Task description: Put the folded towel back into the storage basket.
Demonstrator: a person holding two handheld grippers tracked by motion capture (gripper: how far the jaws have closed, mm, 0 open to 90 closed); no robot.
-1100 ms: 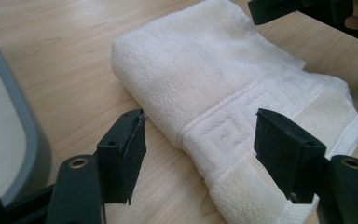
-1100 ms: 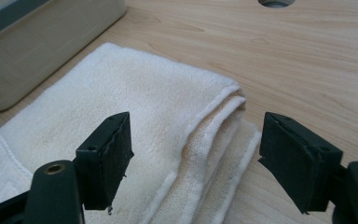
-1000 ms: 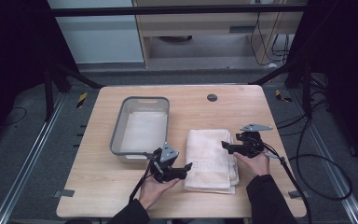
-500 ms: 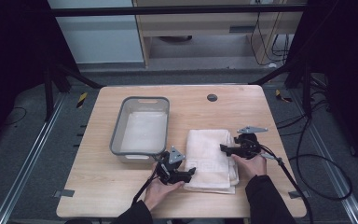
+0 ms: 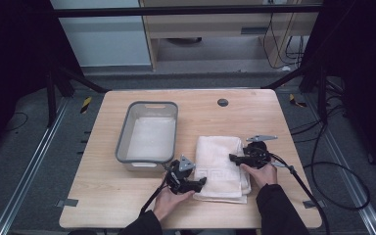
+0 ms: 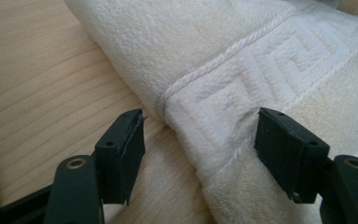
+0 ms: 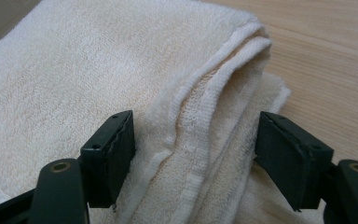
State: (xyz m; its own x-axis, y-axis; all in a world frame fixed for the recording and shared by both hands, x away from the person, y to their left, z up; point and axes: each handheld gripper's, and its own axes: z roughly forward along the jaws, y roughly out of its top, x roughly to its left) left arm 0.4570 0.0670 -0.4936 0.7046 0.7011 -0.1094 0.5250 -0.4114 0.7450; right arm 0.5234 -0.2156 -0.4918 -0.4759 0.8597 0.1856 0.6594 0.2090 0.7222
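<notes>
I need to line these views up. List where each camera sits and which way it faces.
High view: above the person's side, looking forward and down on the table; forearms, hands, left gripper, right gripper.
Left gripper view: on that gripper, facing the towel's patterned edge between open jaws.
Right gripper view: on that gripper, facing the towel's folded layers, jaws just closing, not pressing.
Shared: towel, wooden table.

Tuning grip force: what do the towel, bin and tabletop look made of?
Towel: looks like cream cotton terry, looped pile, woven key-pattern border with a corded edge.
Bin: probably grey plastic, smooth matte walls, moulded handle slot.
Tabletop: light wood or wood-look laminate, straight grain, low sheen.
</notes>
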